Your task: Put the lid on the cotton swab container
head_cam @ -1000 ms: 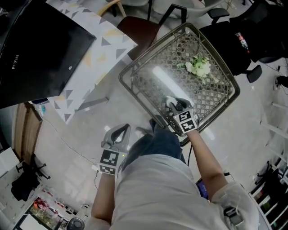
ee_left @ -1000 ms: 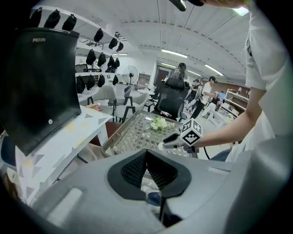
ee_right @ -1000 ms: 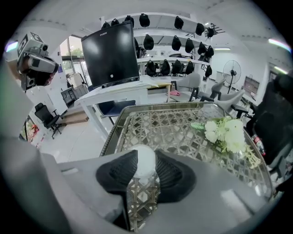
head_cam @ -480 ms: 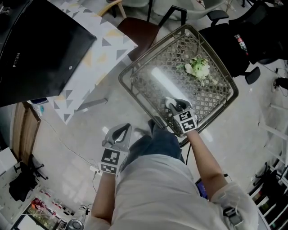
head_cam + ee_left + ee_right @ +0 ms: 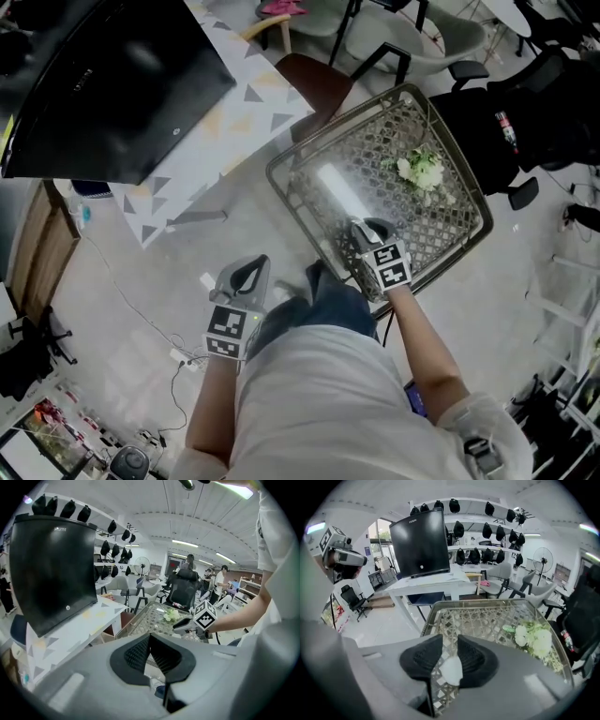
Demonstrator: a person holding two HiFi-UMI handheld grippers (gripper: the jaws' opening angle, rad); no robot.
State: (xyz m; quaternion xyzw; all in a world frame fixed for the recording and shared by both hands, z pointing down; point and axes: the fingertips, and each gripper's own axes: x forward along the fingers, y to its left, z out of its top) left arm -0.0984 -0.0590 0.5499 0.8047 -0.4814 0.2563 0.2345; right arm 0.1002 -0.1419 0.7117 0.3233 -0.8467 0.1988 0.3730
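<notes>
Right now my right hand-held gripper (image 5: 450,644) hangs over the near edge of the glass surface (image 5: 487,613), pointing down at its lattice pattern. Its jaws have just been closing, and a small white piece (image 5: 451,670) sits between them, spanning the gap with both pads against it (whether it is the lid I cannot tell; it is too blurred). The cotton swab container I cannot make out in any view. Farther across the same surface, toward its far right corner, lies a bunch of white flowers (image 5: 424,171), well apart from that gripper. My left hand-held gripper (image 5: 149,638) is off to the left of the glass surface, above the floor (image 5: 131,272) and just beside my leg, with its jaws drawn together at the tips and nothing between them. Beyond it a black monitor (image 5: 112,84) stands on a white surface (image 5: 202,155) printed with grey triangles.
</notes>
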